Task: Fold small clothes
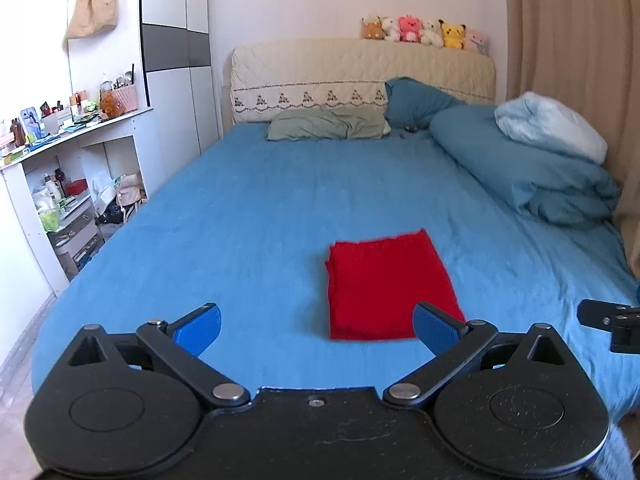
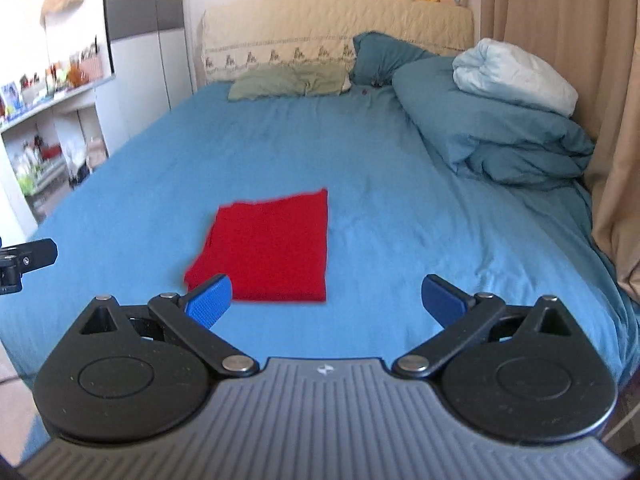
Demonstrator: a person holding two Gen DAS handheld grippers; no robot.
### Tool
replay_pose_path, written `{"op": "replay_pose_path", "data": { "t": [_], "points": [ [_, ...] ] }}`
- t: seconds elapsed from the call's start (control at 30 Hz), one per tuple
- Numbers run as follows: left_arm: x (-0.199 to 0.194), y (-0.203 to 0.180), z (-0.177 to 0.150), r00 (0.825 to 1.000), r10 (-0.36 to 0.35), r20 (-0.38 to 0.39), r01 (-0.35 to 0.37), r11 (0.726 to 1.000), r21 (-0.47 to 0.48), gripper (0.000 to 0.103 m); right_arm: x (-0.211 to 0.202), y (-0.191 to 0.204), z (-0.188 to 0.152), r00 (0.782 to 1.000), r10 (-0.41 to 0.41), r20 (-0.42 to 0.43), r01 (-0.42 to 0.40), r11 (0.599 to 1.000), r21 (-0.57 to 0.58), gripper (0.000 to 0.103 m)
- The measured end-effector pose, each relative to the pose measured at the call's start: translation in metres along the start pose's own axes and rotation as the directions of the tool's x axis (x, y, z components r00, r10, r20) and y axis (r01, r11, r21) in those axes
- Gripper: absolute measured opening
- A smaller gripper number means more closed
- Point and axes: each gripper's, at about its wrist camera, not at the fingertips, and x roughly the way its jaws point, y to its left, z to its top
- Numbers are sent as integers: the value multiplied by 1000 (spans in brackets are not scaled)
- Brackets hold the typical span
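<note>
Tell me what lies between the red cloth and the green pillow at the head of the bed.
Nothing but bare blue sheet. Both wrist views show an open stretch from the folded red cloth up to the green pillow.

One folded red cloth (image 1: 390, 286), six plush toys (image 1: 426, 32), two open tongs (image 1: 316, 326).

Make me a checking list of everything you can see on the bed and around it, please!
Surface: blue bed sheet, mostly smooth.
Job's things: red cloth, folded into a flat rectangle, lying alone.
Clutter: green pillow, piled blue duvet, pale blanket on top.
Grippers: left gripper open, empty; right gripper open, empty; neither touches the cloth.
Cables: nothing seen.
Surroundings: plush toys on the headboard, crowded shelf, hanging bag, curtain.
</note>
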Motion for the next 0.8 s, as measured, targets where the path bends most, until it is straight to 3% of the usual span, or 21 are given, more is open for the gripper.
{"op": "replay_pose_path", "data": {
  "t": [0.27, 0.8],
  "points": [
    [10, -11, -25, 999, 22, -32, -20, 998, 57, 103, 15, 4, -32, 996, -11, -85, 13, 1000, 15, 103],
    [19, -20, -31, 999, 17, -51, -15, 999, 49, 103, 27, 1, -37, 994, -12, -113, 16, 999, 33, 103]
  ]
}}
